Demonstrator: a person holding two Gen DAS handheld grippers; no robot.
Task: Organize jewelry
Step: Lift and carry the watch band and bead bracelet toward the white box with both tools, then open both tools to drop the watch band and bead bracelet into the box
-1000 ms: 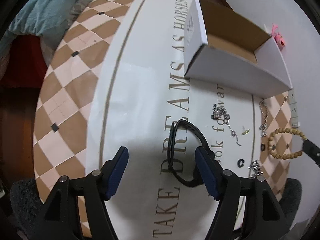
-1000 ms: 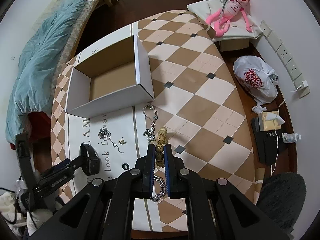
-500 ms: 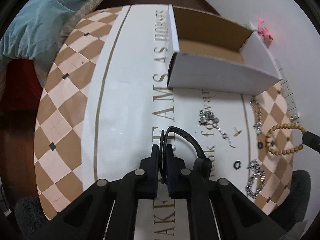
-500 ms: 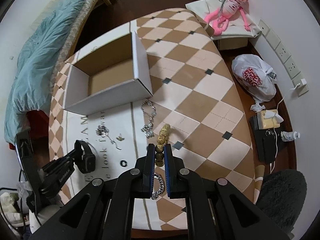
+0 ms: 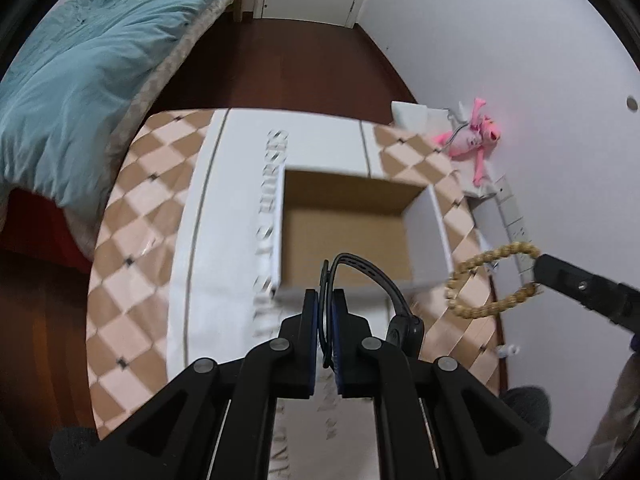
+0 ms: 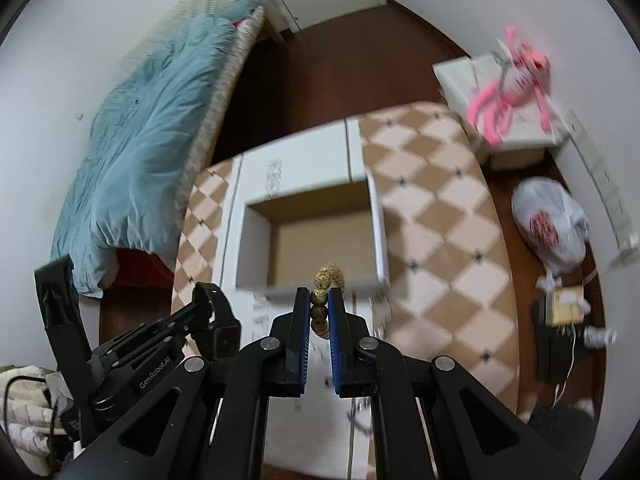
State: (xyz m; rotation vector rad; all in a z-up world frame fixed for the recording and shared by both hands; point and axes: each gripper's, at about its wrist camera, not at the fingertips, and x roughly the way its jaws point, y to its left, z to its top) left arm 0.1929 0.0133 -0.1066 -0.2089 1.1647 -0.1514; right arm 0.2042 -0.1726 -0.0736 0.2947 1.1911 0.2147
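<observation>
**Both grippers loaded, held up by the box**

Left gripper (image 5: 325, 300) clamped on the strap of a black watch (image 5: 404, 326), raised above the checkered worktop (image 5: 132, 240). Right gripper (image 6: 320, 304) pinched on a wooden bead bracelet (image 6: 326, 276), loop hanging free in the air. Open cardboard box (image 6: 256, 248) sits on the worktop just ahead of both. Frames are motion-blurred.

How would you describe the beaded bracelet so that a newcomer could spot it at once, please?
Find the open cardboard box on the checked table. Beside its right wall, the beaded bracelet hangs from the right hand-held gripper: a loop of round tan beads, unlike the black watch.
</observation>
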